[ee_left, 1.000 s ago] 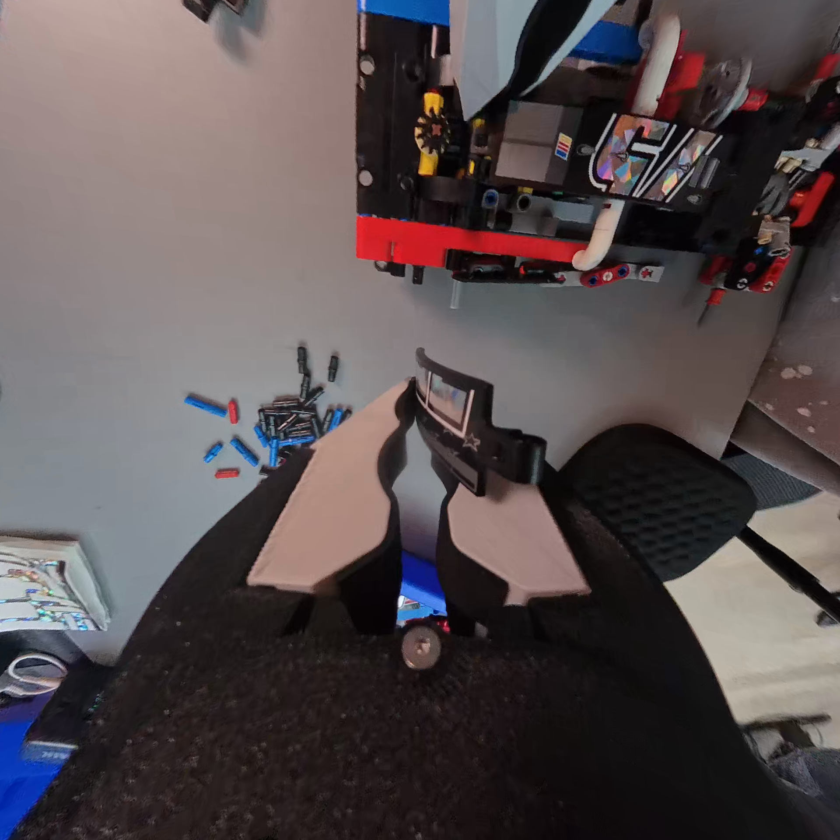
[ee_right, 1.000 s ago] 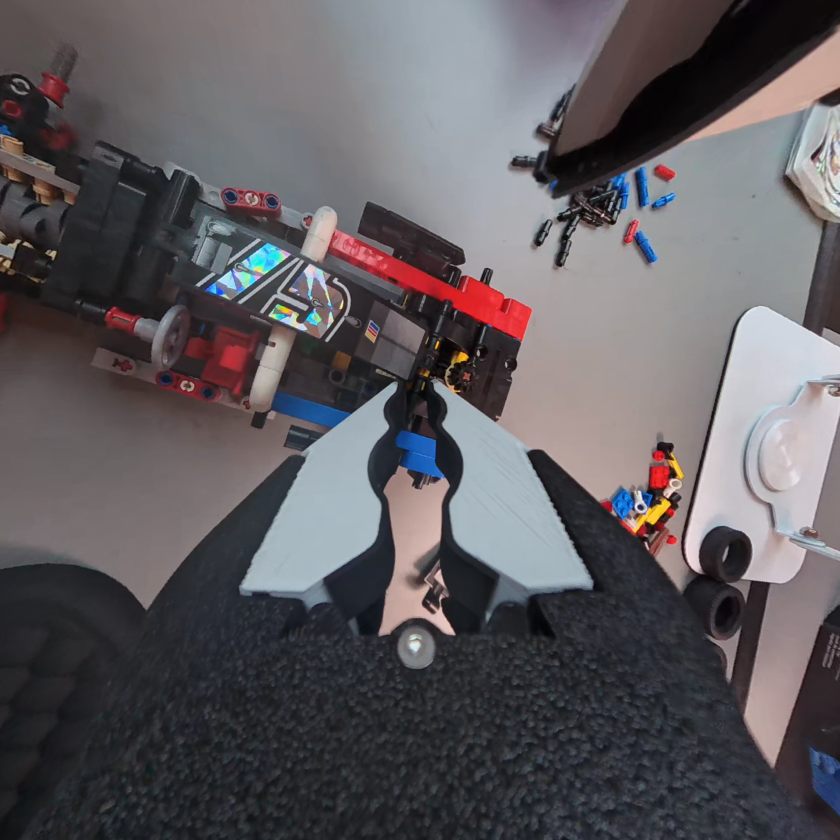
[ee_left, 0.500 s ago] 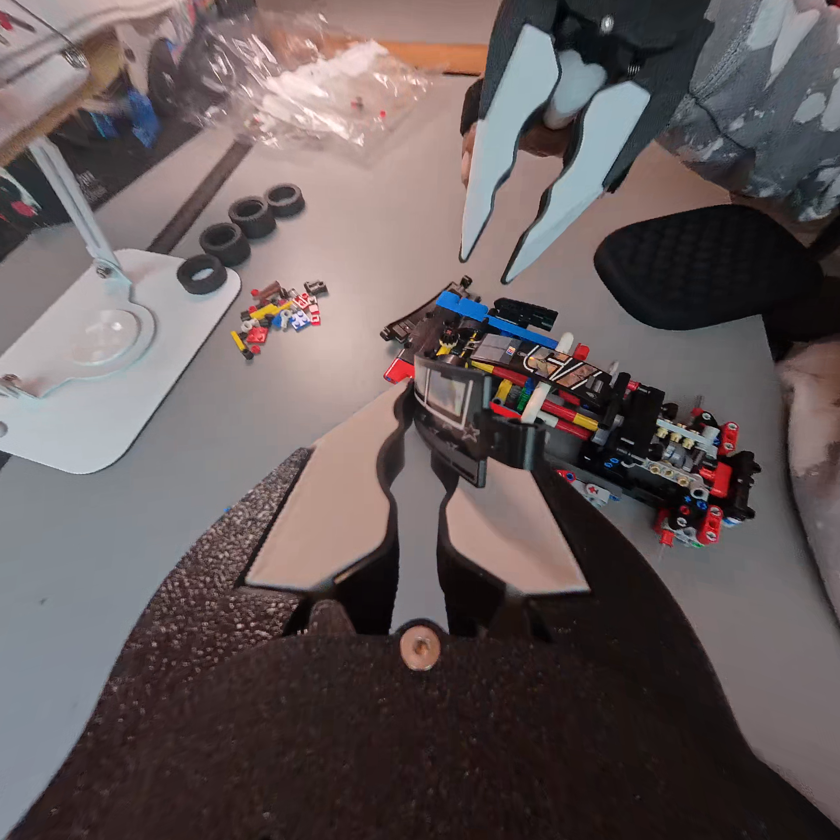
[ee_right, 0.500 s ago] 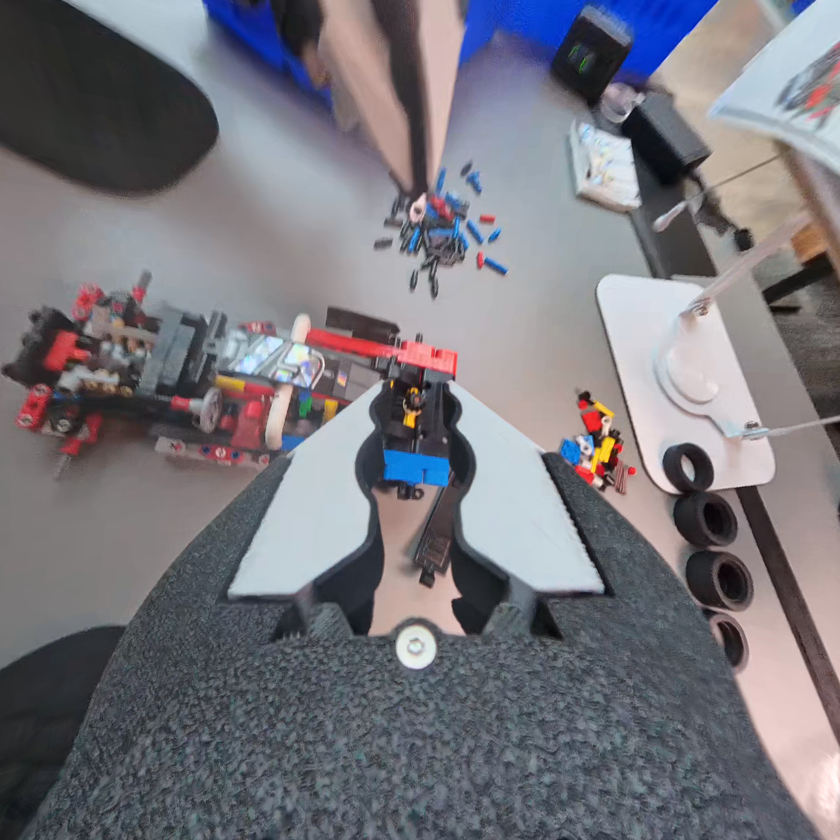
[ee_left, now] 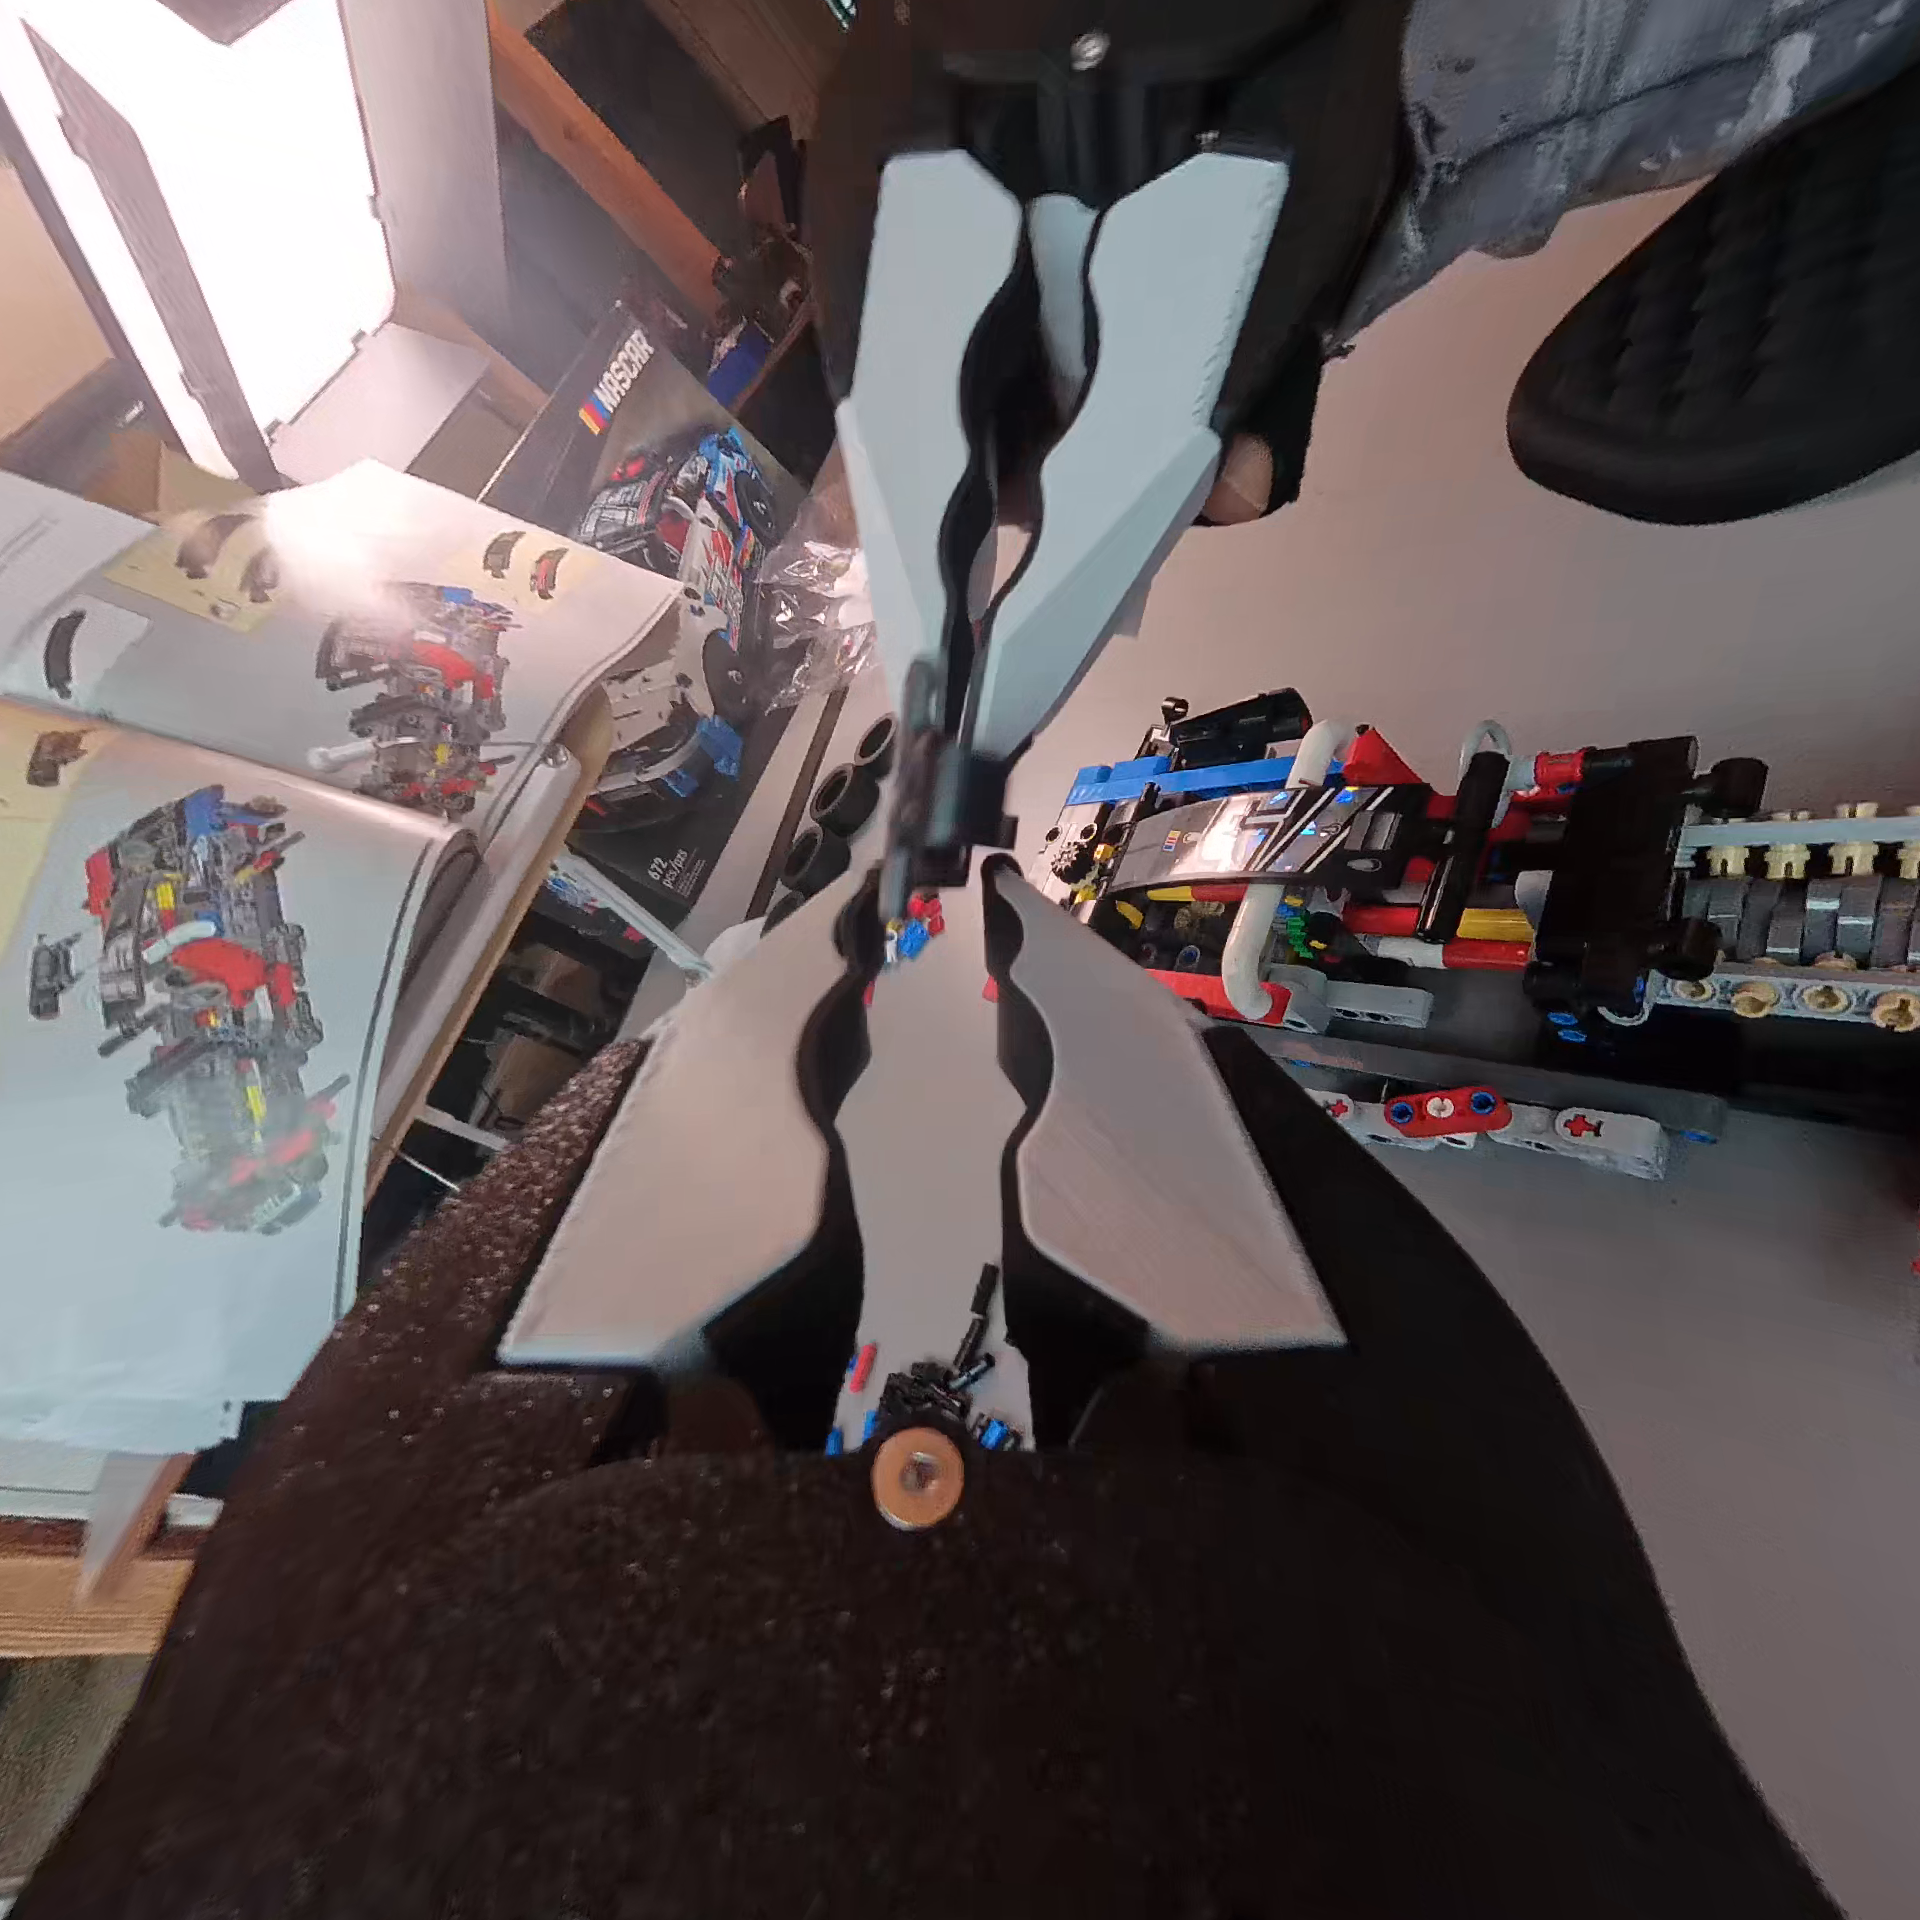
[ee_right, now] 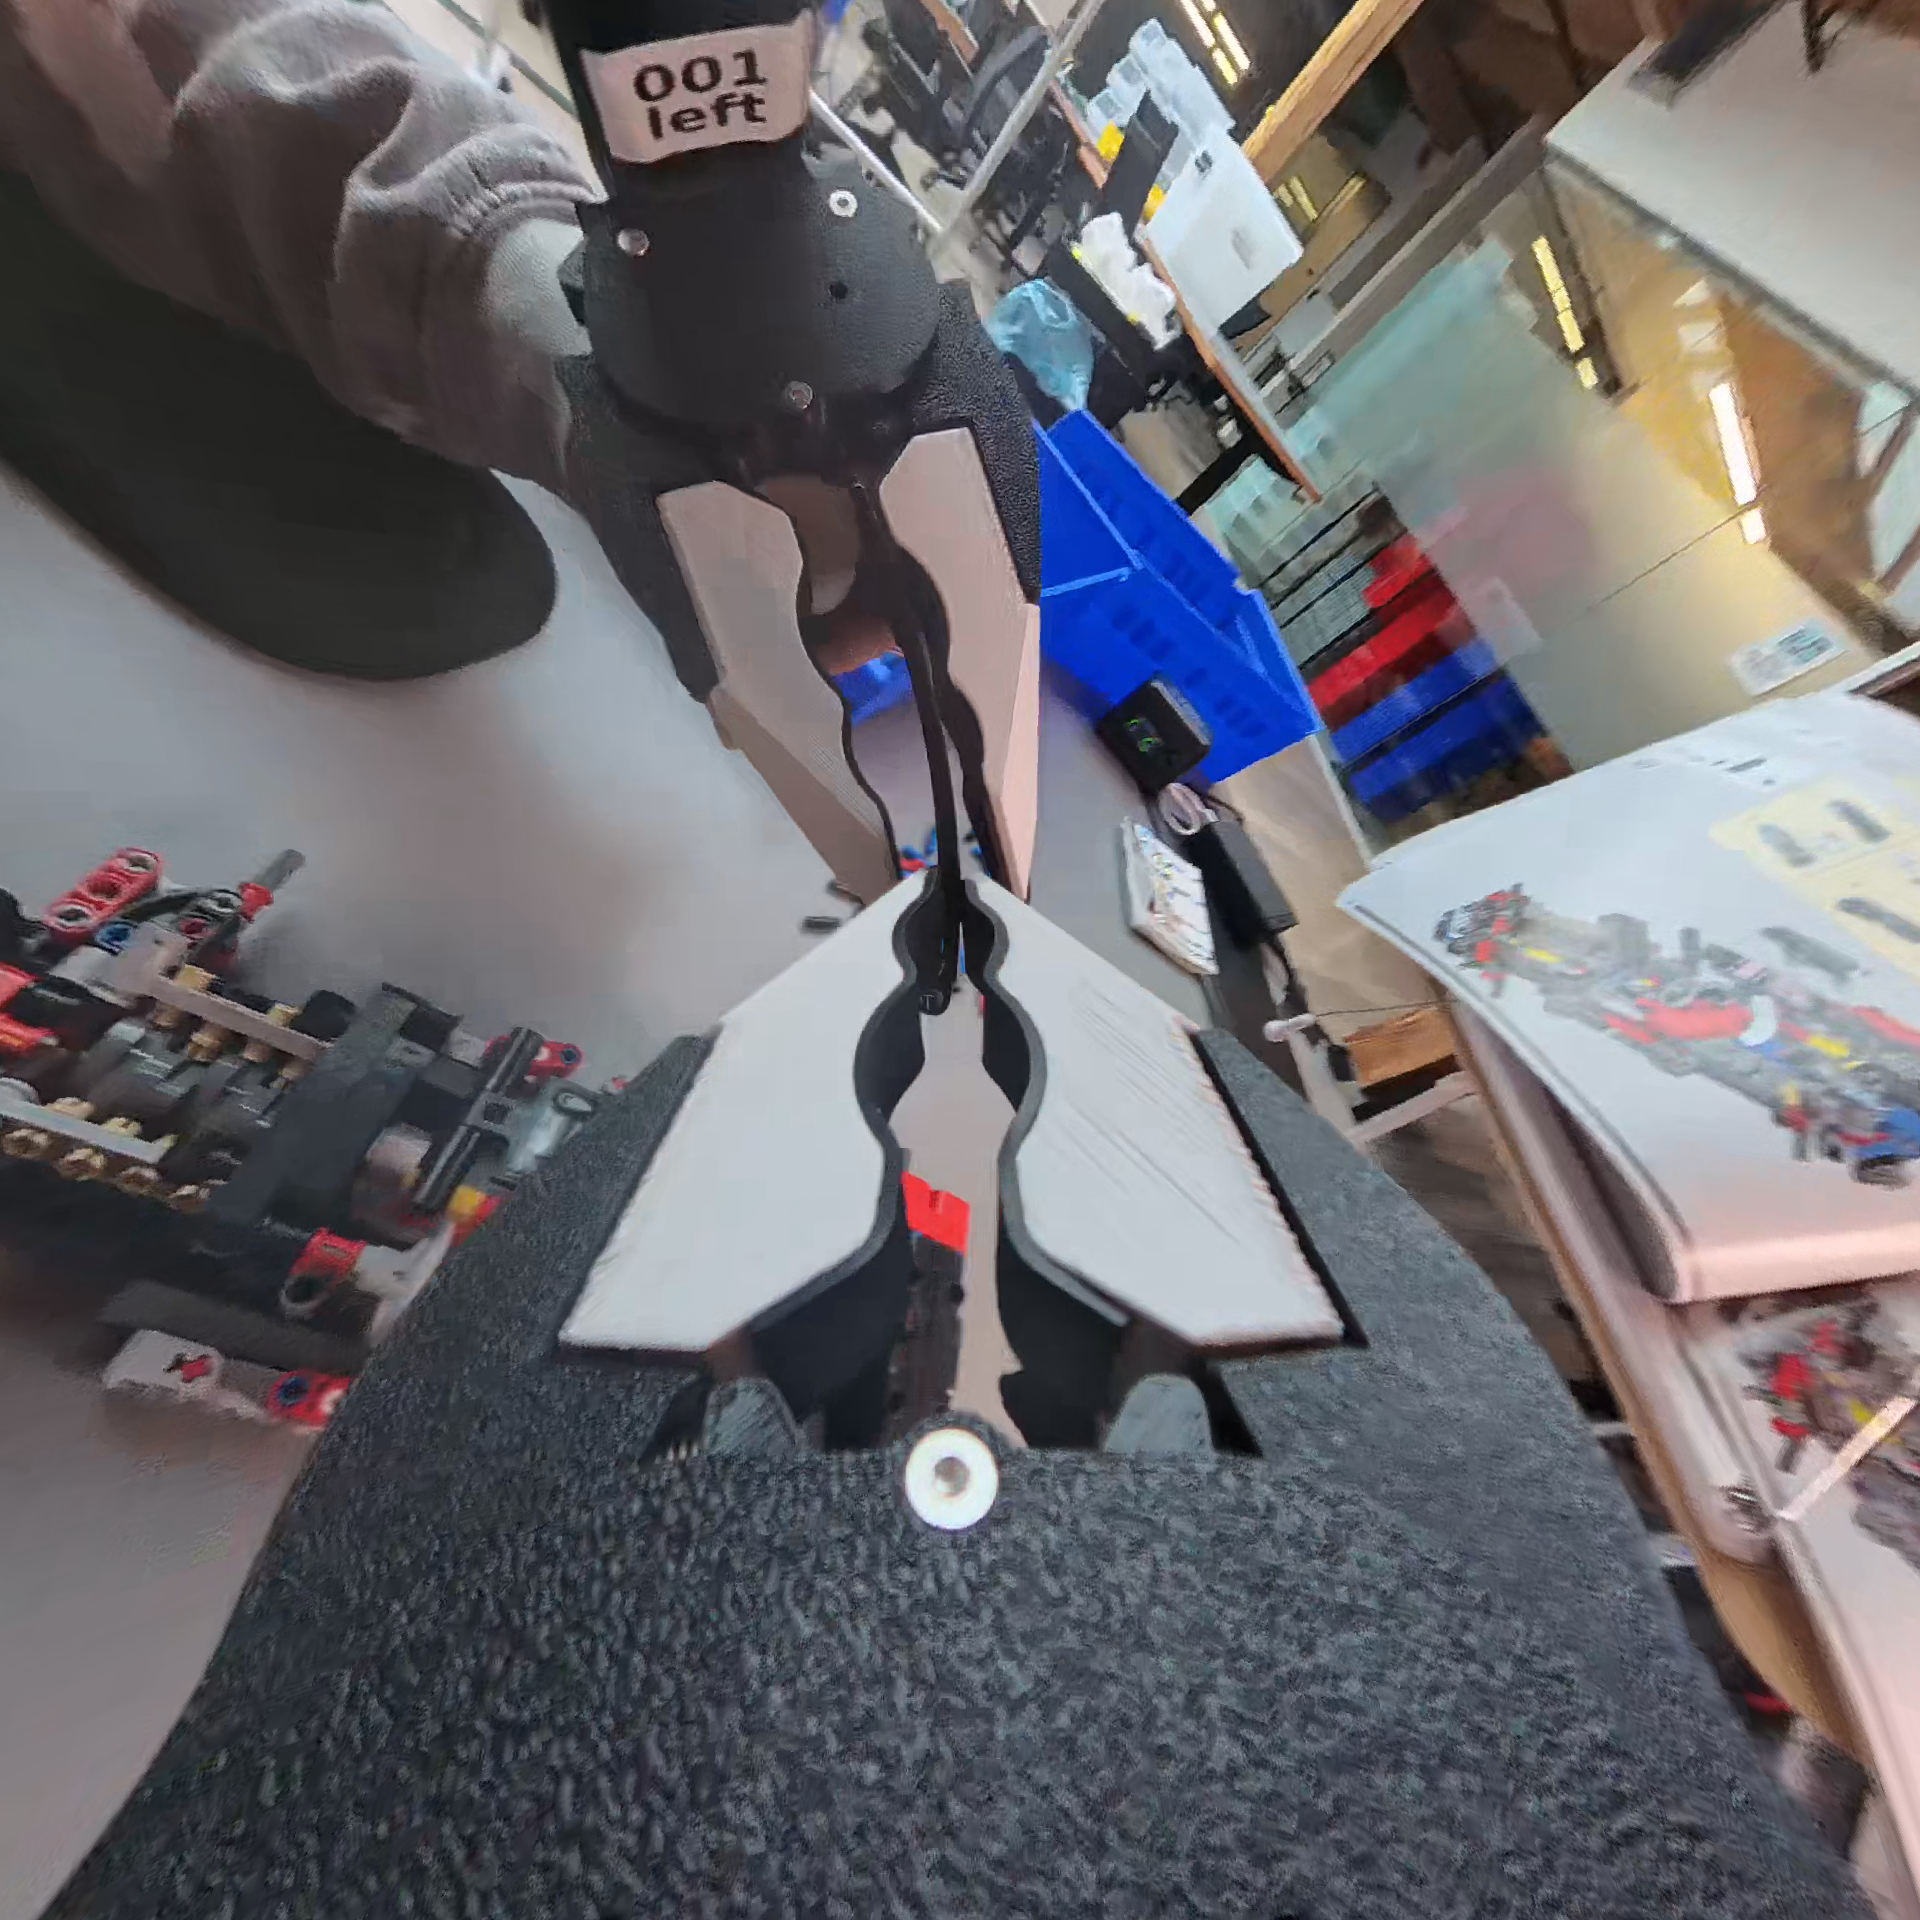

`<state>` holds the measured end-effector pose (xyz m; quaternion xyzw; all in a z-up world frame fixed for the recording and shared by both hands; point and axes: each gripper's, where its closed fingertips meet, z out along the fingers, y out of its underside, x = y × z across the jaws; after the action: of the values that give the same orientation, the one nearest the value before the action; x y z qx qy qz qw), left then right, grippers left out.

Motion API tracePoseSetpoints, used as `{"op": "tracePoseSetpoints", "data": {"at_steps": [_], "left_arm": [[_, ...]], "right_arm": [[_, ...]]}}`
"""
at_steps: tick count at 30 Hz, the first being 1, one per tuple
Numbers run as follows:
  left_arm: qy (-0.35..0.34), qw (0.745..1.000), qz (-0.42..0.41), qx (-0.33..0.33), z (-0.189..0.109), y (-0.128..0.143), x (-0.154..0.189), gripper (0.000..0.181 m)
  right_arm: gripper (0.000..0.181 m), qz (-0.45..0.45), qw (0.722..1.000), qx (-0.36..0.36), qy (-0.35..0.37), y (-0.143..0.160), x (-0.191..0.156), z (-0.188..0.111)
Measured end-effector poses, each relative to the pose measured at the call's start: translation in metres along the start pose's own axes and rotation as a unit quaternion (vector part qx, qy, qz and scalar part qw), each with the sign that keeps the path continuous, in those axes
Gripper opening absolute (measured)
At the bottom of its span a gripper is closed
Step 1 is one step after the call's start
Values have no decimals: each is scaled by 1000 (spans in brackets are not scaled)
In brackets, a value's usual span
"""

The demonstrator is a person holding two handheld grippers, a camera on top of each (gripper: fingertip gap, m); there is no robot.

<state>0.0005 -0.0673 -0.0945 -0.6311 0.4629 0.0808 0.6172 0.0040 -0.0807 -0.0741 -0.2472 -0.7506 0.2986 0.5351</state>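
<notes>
My right gripper (ee_right: 943, 896) is shut on a thin black curved panel piece (ee_right: 940, 831), seen edge-on. In the left wrist view the right gripper (ee_left: 951, 727) comes down from the top with the panel (ee_left: 951, 800) at its tips. My left gripper (ee_left: 928, 888) is open, its tips either side of the panel's lower end, held above the grey table (ee_left: 1558, 1351). In the right wrist view the left gripper (ee_right: 951, 868) faces mine tip to tip. The part-built brick car (ee_left: 1351, 862) lies on the table to the right; it also shows in the right wrist view (ee_right: 260, 1091).
An open instruction booklet (ee_left: 260, 935) on a stand is at the left, with the set's box (ee_left: 665, 499) and black tyres (ee_left: 831, 800) behind. A pile of small pins (ee_left: 935, 1392) lies below my left gripper. A blue bin (ee_right: 1143, 603) and a black chair (ee_left: 1745, 343) flank the table. Both grippers' tips are close together, under 4 cm apart.
Both grippers lifted and turned to face each other. The right gripper closed on the black panel that the left one held, and the left gripper opened.
</notes>
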Motion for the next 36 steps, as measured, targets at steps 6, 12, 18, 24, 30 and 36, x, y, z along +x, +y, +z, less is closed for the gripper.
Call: {"op": "tracePoseSetpoints", "data": {"at_steps": [6, 12, 18, 24, 30, 36], "left_arm": [[148, 905, -387, 93, -27, 1, -8, 28], [255, 708, -635, 177, -36, -13, -22, 26], [309, 688, -643, 136, -20, -27, 3, 6], [251, 759, -595, 85, -17, -12, 1, 0], [-31, 885, -457, -79, -92, 61, -86, 1], [-181, 821, -409, -353, -211, 180, -110, 1]], "right_arm": [[2, -235, 946, -34, 219, 14, 33, -28], [2, -305, 921, -30, 239, 19, 26, -23], [5, -321, 917, -27, 234, 16, 19, -15], [20, -225, 945, -26, 234, 24, 29, -22], [23, -8, 957, -119, 263, 88, 77, -67], [50, 281, 924, -164, 199, 159, 82, -97]]}}
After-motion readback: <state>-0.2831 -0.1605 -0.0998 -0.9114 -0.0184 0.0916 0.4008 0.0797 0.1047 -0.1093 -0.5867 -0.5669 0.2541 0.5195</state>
